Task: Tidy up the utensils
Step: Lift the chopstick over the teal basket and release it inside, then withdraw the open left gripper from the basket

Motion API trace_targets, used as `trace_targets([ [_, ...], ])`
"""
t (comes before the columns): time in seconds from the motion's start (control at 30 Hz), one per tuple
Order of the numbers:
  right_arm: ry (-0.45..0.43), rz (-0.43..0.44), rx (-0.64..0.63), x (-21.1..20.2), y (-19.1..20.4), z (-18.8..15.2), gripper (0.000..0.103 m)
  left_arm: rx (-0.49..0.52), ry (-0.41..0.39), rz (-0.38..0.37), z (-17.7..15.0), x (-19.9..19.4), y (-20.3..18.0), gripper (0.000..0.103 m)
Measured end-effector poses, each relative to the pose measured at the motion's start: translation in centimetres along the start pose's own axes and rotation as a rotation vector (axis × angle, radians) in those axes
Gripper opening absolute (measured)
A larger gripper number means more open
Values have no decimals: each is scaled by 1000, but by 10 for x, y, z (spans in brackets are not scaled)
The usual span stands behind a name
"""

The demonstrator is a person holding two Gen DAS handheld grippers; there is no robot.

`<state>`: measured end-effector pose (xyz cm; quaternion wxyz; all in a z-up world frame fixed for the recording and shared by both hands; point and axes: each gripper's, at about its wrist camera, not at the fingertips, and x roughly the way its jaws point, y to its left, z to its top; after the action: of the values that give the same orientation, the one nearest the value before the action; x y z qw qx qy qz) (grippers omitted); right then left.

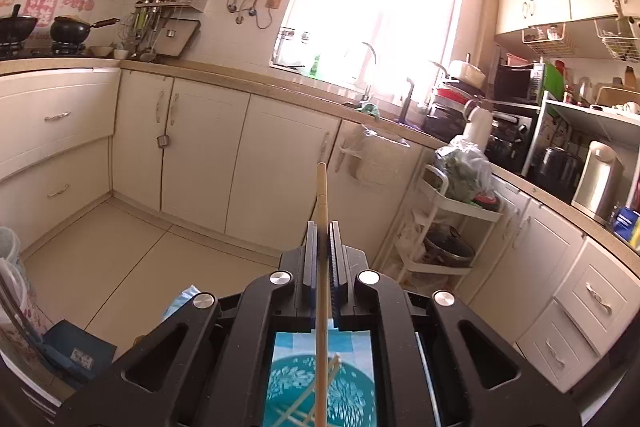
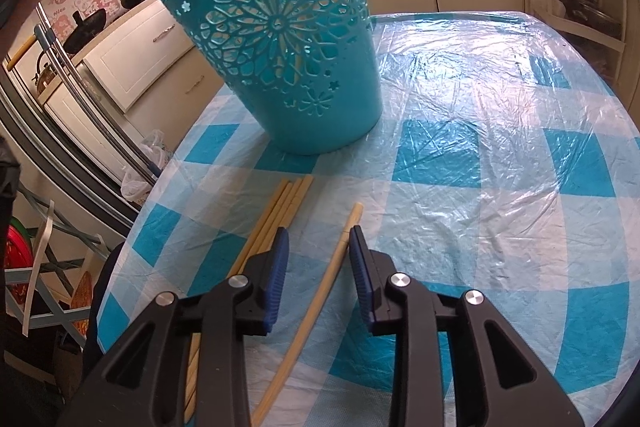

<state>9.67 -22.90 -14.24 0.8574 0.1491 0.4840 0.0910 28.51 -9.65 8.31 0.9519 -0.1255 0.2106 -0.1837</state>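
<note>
My left gripper [image 1: 323,227] is shut on a pale wooden chopstick [image 1: 322,195], which sticks out forward past the fingertips and runs back under the camera. Below the gripper body, the left wrist view shows the inside of the teal basket [image 1: 304,383] with several chopsticks [image 1: 298,405] lying in it. In the right wrist view the teal cut-out basket [image 2: 280,47] stands on the blue-checked table [image 2: 480,147]. My right gripper [image 2: 318,239] is open just above the cloth, and a single chopstick [image 2: 320,291] lies between its fingers without touching the pads. Several more chopsticks [image 2: 276,215] lie bundled just left of it.
The left wrist view faces cream kitchen cabinets [image 1: 208,155], a white trolley [image 1: 444,223] with a pot, and a cluttered counter [image 1: 532,183] on the right. A blue folding rack [image 2: 48,291] stands off the table's left edge. The table's right half is bare plastic cover.
</note>
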Motion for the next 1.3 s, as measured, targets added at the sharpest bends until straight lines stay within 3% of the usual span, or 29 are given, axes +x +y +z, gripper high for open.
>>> trace_targets([
  [0.23, -1, 4, 5, -1, 0, 0, 32, -35, 42, 31, -31, 41, 11, 5],
  [0.63, -2, 3, 6, 0, 1, -1, 33, 30, 133, 66, -78, 50, 17, 5],
  [0.8, -1, 4, 7, 0, 0, 0, 33, 104, 196, 87, -98, 40, 16, 9],
  [0.9, -2, 4, 8, 0, 0, 0, 33, 134, 194, 138, -107, 20, 24, 39],
  [0.93, -2, 3, 8, 0, 1, 0, 33, 131, 180, 162, -108, 11, 29, 54],
  [1.07, -6, -15, 3, -1, 3, -1, 33, 94, 121, 270, -113, -33, 64, 78],
  [1.17, -9, -54, -14, -1, 9, -3, 33, 68, 126, 332, -128, -55, 91, 84],
  [1.3, -17, -145, -45, -4, 21, -11, 33, 94, 224, 380, -163, -59, 112, 85],
])
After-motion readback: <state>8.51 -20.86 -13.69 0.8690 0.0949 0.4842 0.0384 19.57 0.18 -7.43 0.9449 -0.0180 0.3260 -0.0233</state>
